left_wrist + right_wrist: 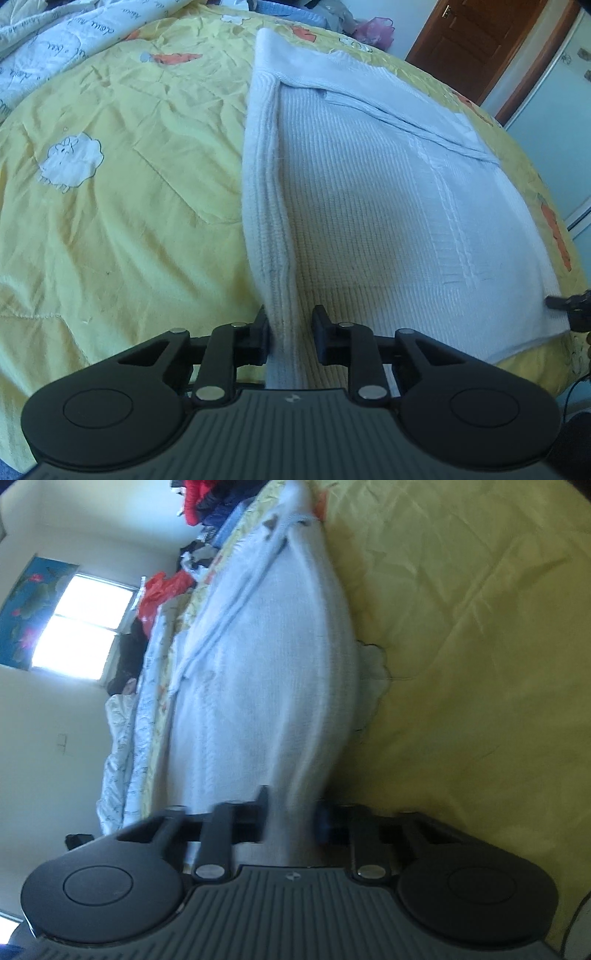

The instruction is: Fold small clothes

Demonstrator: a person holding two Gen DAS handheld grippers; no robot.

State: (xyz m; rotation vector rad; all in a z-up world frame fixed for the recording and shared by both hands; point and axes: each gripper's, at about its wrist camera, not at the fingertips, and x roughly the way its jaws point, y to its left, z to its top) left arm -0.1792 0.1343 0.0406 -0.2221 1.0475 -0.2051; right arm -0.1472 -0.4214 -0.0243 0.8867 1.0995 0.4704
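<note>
A white knitted garment lies partly folded on the yellow bedspread. My left gripper has the garment's thick left edge between its fingers, with a visible gap on the right side of the cloth. My right gripper holds the near end of the same garment between its fingers; that view is rolled sideways and blurred. The right gripper's tip shows at the garment's near right corner in the left wrist view.
A white printed quilt lies bunched at the bed's far left. A brown door stands beyond the bed on the right. Piled clothes and a window show in the right wrist view.
</note>
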